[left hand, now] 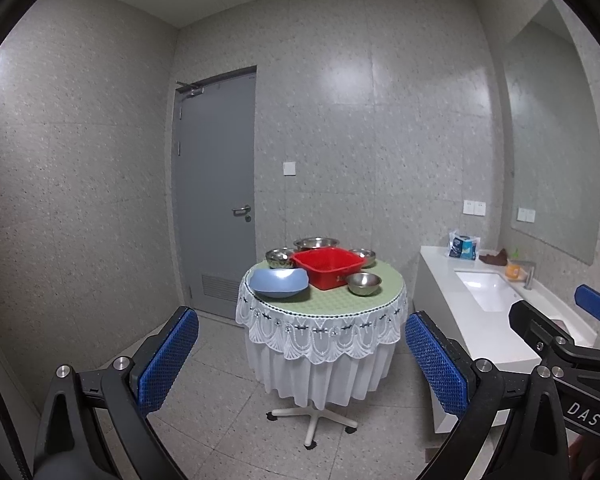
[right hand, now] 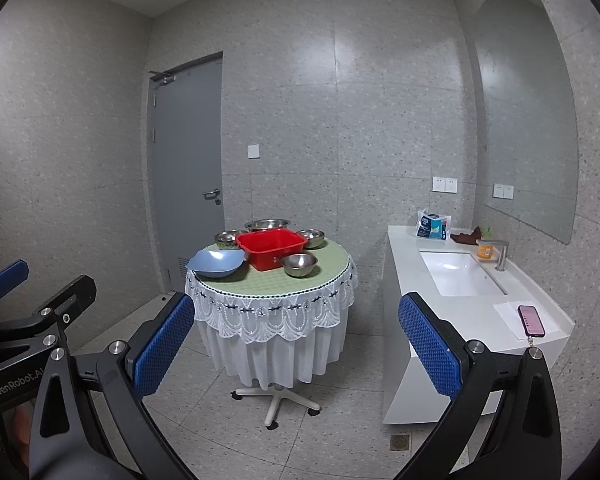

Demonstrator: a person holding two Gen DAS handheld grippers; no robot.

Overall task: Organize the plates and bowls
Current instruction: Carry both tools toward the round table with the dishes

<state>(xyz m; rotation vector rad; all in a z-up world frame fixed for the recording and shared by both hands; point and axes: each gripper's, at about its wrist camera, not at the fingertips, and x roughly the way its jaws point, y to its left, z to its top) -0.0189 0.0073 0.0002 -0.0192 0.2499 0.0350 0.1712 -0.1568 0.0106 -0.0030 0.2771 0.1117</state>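
Bowls of steel (left hand: 364, 283) and a blue plastic dish (left hand: 279, 282) stood around the red tub (left hand: 327, 267) on the round table (left hand: 384, 292), well apart from both empty, wide-open grippers (left hand: 302, 364) (right hand: 296, 346), and looked light, stiff and slippery, best pinched at the rim.

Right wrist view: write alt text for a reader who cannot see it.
A round table with a lace-trimmed cloth holds a red square plastic basin, a blue plastic dish and four steel bowls. The open right gripper frames it from a distance with blue-padded fingers. A white sink counter stands right.
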